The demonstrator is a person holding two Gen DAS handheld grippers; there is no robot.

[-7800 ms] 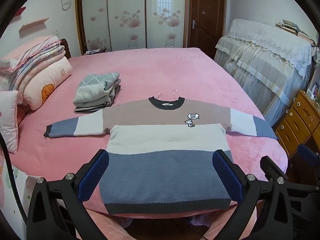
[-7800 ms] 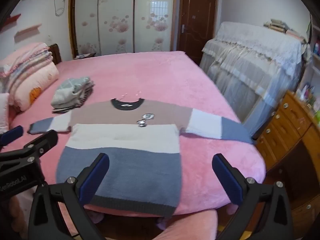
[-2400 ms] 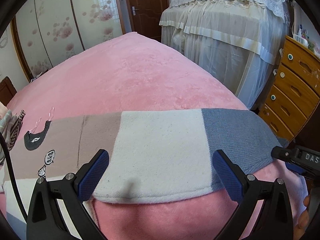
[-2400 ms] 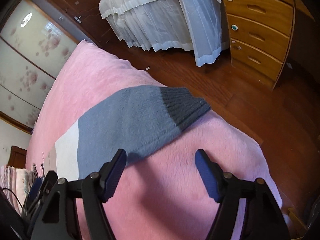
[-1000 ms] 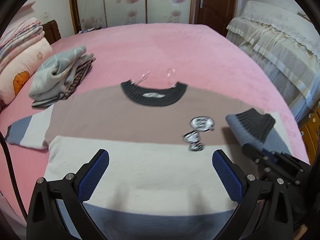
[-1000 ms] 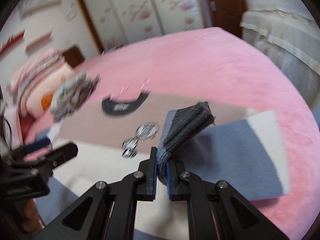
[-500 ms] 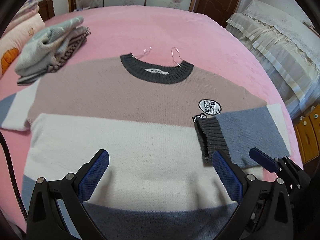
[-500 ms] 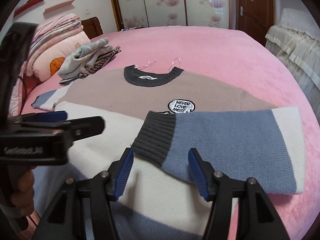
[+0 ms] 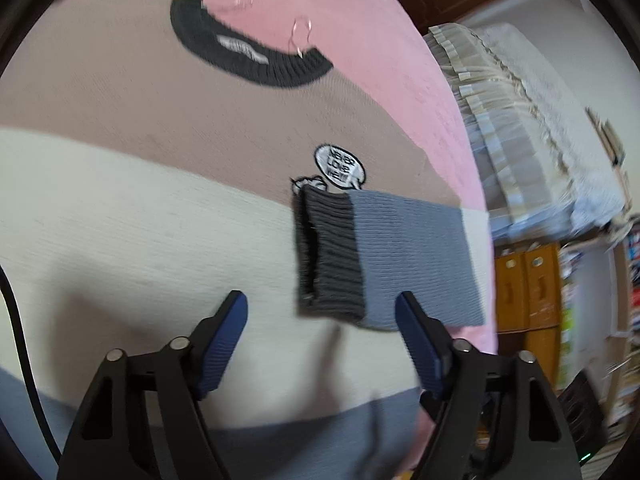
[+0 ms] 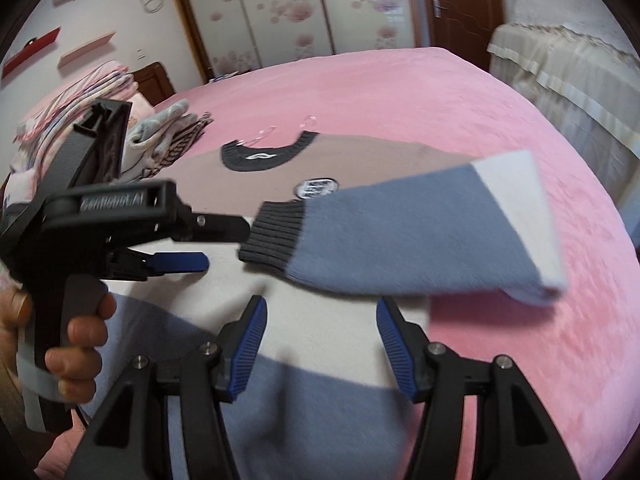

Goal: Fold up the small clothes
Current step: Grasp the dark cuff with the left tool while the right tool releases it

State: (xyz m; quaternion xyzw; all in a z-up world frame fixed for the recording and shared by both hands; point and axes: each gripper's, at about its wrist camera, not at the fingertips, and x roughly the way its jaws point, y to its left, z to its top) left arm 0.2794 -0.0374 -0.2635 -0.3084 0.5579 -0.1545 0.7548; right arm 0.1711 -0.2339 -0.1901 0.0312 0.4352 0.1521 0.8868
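Observation:
A small striped sweater (image 9: 152,216) in tan, cream and blue-grey lies flat on the pink bed, front up, dark collar (image 9: 248,56) at the far end. Its right sleeve (image 9: 404,264) is folded inward across the chest, with the dark cuff (image 9: 328,256) just below the round patch (image 9: 340,166). The sleeve also shows in the right wrist view (image 10: 408,236). My left gripper (image 9: 322,320) is open, low over the cream band just short of the cuff. It also shows in the right wrist view (image 10: 224,244). My right gripper (image 10: 320,328) is open and empty, near the sleeve's lower edge.
A stack of folded clothes (image 10: 168,136) lies at the far left of the pink bed (image 10: 420,96), with pillows (image 10: 80,104) behind. Two thin wire hooks (image 9: 300,36) lie by the collar. A lace-covered piece of furniture (image 10: 568,64) and wooden drawers (image 9: 524,280) stand to the right.
The right gripper let go of the cuff, leaving the sleeve folded across the chest. In the last half second the left gripper dropped lower and closer to the cuff, its jaws narrower.

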